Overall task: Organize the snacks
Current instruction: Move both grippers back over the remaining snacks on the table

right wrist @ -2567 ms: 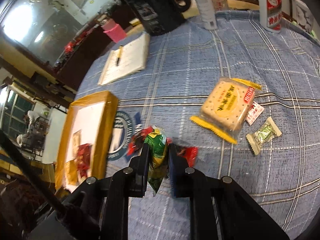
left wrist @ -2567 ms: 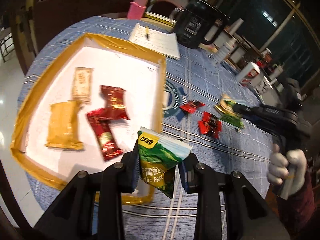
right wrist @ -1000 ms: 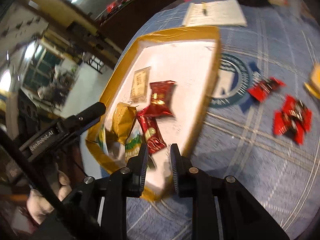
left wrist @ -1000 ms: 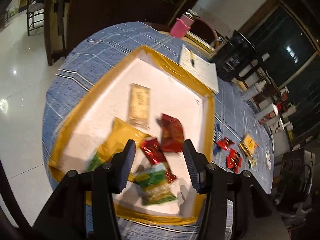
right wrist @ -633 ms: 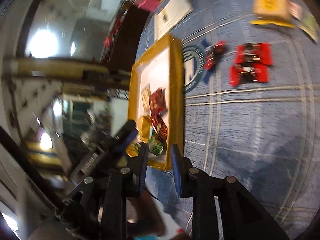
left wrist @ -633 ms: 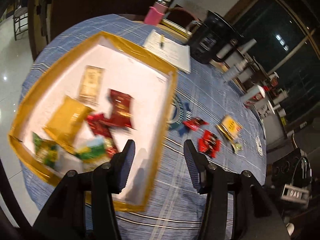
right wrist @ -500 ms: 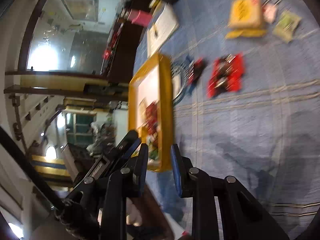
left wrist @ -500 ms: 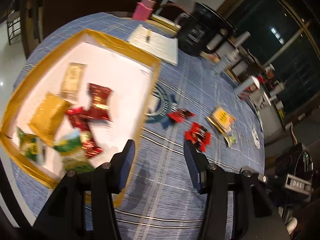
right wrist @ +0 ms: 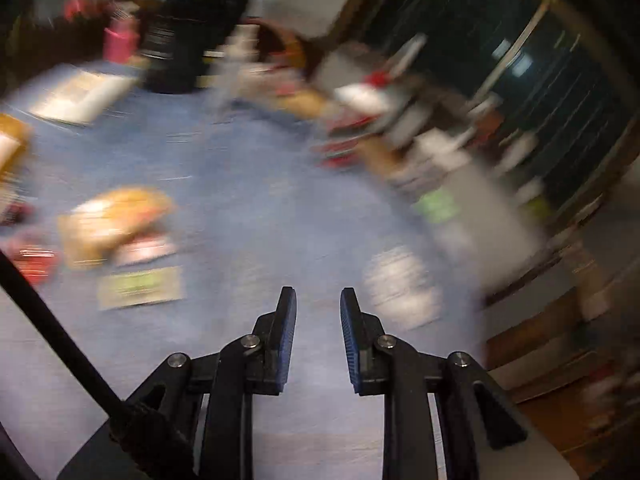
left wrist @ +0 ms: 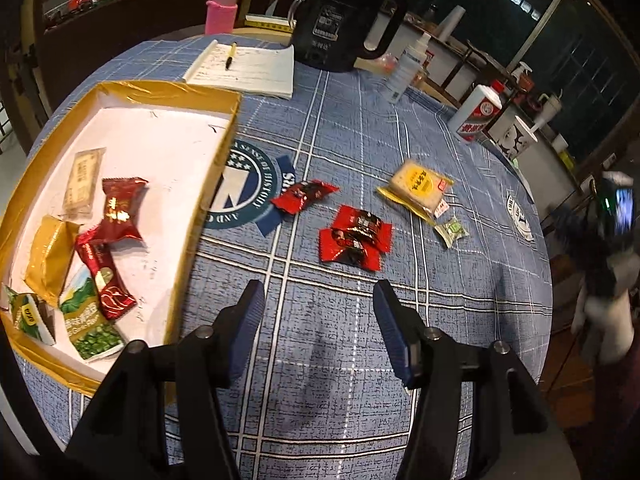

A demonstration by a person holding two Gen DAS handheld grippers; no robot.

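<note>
A gold-rimmed tray (left wrist: 188,240) with a white floor sits at the left and holds several snack packs, among them two green ones (left wrist: 90,322). On the blue cloth lie a single red packet (left wrist: 304,196), a pair of red packets (left wrist: 354,238), a yellow cracker pack (left wrist: 416,190) and a small green candy (left wrist: 452,231). My left gripper (left wrist: 320,296) hovers over bare cloth below the red pair, its jaws opening and empty. My right gripper (right wrist: 318,294) is over cloth in a blurred view, its jaws closing on nothing. The cracker pack (right wrist: 116,216) and green candy (right wrist: 140,286) are to its left.
A notebook with a pen (left wrist: 244,66), a black kettle (left wrist: 340,28), a pink bottle (left wrist: 222,12), a spray bottle (left wrist: 406,72) and a white bottle (left wrist: 478,112) stand along the far side. The round table's edge curves down the right, where a gloved hand (left wrist: 608,320) holds the other gripper.
Both grippers let their green packs go into the tray, then swung right, away from it and over the cloth. The left jaws now stand wider. The right view has turned sharply and blurred.
</note>
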